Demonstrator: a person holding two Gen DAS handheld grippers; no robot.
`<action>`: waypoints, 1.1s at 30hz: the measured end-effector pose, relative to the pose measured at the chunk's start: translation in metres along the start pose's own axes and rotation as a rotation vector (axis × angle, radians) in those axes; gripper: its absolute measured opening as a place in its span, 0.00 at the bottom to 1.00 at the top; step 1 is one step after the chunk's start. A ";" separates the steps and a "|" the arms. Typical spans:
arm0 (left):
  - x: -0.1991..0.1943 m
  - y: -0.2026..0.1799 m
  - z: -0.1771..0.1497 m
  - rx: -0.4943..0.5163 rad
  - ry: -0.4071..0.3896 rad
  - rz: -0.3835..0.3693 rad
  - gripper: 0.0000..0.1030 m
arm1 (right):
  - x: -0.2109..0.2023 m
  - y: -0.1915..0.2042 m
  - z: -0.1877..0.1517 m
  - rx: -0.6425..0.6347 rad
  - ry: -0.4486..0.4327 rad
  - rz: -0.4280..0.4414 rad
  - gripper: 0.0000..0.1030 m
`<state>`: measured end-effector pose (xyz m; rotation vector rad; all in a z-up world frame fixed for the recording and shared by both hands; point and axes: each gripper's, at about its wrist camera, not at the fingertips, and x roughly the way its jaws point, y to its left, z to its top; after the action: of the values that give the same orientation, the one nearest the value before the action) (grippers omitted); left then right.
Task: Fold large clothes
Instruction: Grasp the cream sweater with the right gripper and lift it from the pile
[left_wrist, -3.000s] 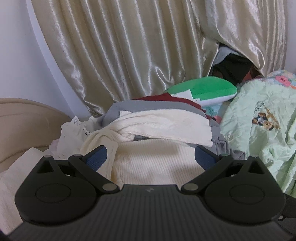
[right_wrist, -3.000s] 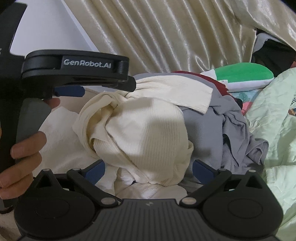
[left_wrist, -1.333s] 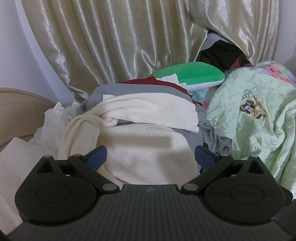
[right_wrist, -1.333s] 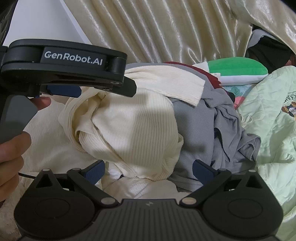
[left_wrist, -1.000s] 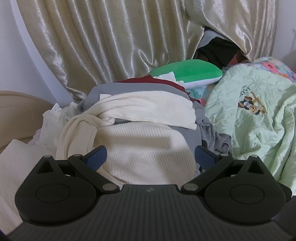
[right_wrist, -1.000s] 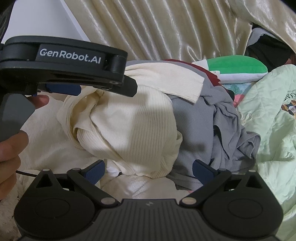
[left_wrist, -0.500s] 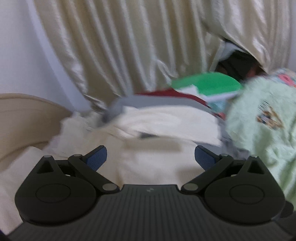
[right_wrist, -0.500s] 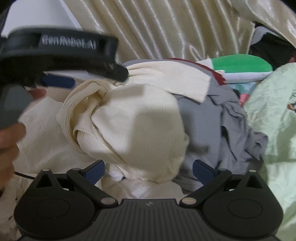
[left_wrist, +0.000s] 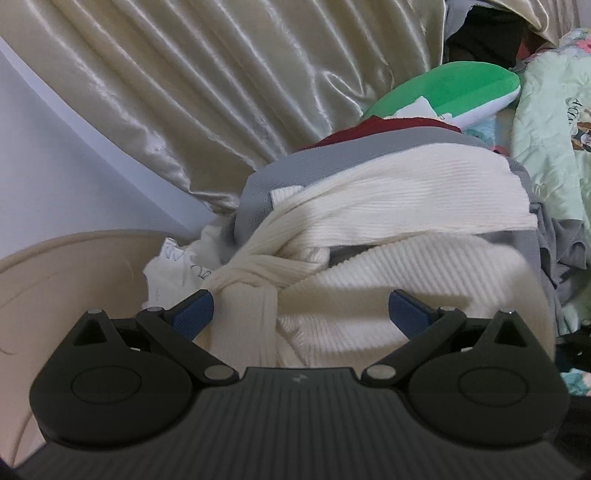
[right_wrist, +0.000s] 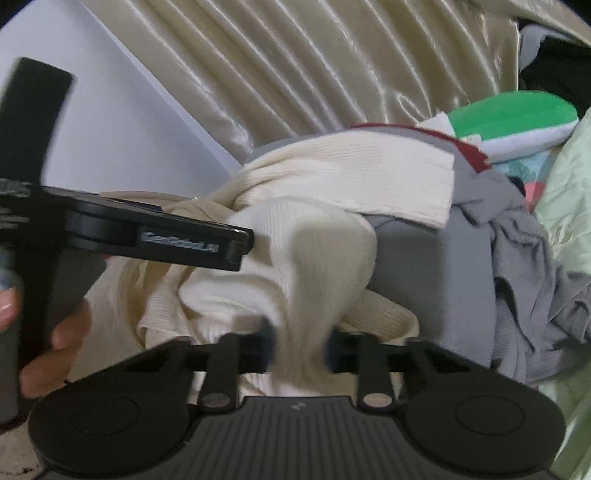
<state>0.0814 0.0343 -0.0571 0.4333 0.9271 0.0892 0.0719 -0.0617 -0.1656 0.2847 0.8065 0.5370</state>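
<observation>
Now we've got a grab: half a second ago our right tool was spread, and it's pinched shut on a fold of the cream sweater, so the pick from the pile begins. On the left, our left tool hangs spread, tilted over the sweater's twisted sleeve. Sweater sits atop the grey garment.

a home bedroom, satin cream curtain along the wall, pale green cartoon-print quilt, green pillow, heap of worn clothes on the bed
</observation>
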 end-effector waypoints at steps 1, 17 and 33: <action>0.000 0.003 0.000 -0.012 -0.002 -0.046 1.00 | -0.002 0.001 0.001 -0.001 -0.006 0.000 0.12; -0.006 0.003 -0.006 -0.209 0.038 -0.524 0.80 | -0.111 -0.010 0.034 0.061 -0.281 -0.161 0.10; -0.005 -0.078 -0.023 -0.174 0.026 -0.902 0.07 | -0.233 -0.053 0.013 0.191 -0.428 -0.393 0.10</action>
<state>0.0515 -0.0304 -0.0960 -0.1734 1.0578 -0.6435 -0.0324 -0.2359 -0.0392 0.3899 0.4766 0.0223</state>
